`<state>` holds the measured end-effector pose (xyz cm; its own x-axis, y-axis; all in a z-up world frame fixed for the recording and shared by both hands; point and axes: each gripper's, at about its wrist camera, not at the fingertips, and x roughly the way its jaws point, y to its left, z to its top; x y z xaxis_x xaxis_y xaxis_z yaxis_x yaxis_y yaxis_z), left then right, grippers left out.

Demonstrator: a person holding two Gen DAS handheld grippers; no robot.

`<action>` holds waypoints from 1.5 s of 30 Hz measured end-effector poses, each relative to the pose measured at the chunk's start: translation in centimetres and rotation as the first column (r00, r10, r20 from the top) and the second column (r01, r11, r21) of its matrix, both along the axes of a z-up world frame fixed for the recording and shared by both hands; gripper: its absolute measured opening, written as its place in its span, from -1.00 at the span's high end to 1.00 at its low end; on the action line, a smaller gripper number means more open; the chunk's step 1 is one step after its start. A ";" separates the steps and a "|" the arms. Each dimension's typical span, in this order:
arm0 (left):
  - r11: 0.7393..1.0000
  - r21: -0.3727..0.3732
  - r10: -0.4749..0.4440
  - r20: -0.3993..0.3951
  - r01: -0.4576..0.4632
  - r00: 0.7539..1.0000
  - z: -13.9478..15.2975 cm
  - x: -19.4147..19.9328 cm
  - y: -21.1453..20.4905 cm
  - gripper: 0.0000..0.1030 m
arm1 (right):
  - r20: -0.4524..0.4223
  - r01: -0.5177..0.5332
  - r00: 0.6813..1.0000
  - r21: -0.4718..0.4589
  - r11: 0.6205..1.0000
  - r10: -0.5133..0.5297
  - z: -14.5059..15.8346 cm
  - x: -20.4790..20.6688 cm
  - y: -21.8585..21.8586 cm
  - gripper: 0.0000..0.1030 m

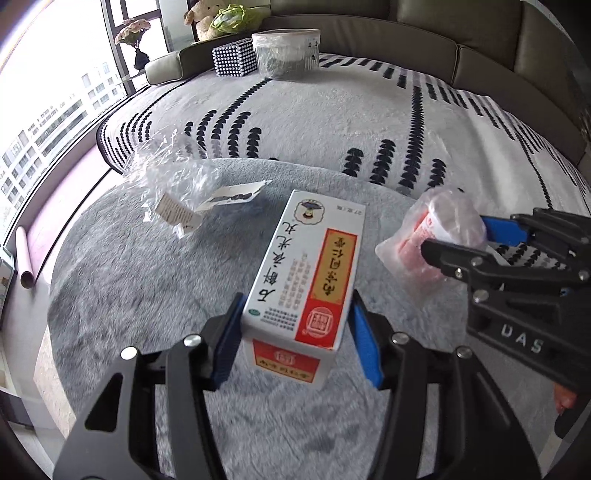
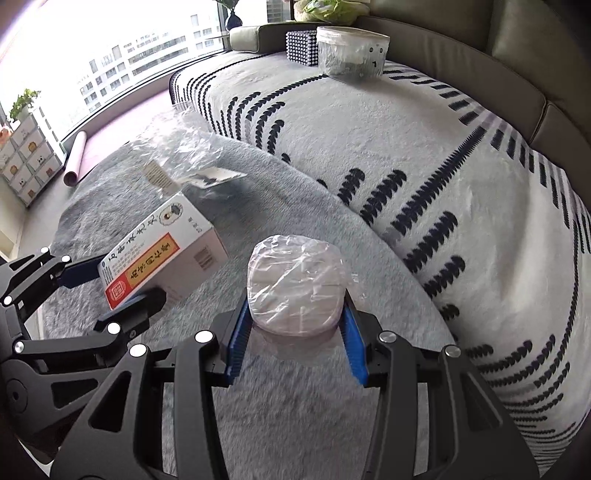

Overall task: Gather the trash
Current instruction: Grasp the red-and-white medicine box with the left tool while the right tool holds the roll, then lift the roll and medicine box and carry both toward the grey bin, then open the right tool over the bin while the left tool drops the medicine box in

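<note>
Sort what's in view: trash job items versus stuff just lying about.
Job:
white box in left gripper
plastic-wrapped tub in right gripper
clear wrapper on grey rug
lined bin

Lying about:
sofa
plush toy
rolled mat

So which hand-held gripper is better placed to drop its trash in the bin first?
Likely neither. Left hand-held gripper holds the white-and-red cardboard box, right hand-held gripper the plastic-wrapped container; the plastic-lined bin is far from both.

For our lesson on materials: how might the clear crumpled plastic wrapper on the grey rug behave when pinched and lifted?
The plastic wrapper looks thin and creased, so it would probably flop and crumple rather than hold shape. It is likely very light. Its glossy film may slip, and its paper labels could dangle.
</note>
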<state>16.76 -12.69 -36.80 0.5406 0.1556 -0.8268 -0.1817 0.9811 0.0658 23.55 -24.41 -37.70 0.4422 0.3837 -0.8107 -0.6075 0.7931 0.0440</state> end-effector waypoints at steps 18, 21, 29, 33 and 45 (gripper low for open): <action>0.979 0.006 0.203 -0.009 -0.203 0.979 1.4 -10.4 -21.0 -0.07 | 0.018 -0.145 0.989 -0.019 0.989 0.145 0.5 -9.5 -19.9 0.16; 0.972 -0.018 0.233 -0.009 -0.233 0.972 0.9 -12.4 -27.2 -0.07 | 0.021 -0.162 0.986 -0.036 0.986 0.163 0.5 -10.8 -25.7 0.16; 0.969 -0.117 0.208 -0.098 -0.219 0.973 -1.5 -15.5 -42.0 -0.07 | -0.049 -0.159 0.987 -0.173 0.972 0.153 -2.3 -12.9 -39.8 0.16; 0.970 -0.147 0.170 -0.162 -0.194 0.972 -4.1 -16.8 -46.8 -0.07 | -0.095 -0.175 0.983 -0.203 0.963 0.158 -5.0 -13.4 -42.6 0.15; 0.964 -0.129 0.200 -0.213 -0.231 0.956 -7.6 -17.9 -50.2 -0.07 | -0.107 -0.224 0.973 -0.210 0.952 0.205 -7.0 -14.6 -45.1 -0.16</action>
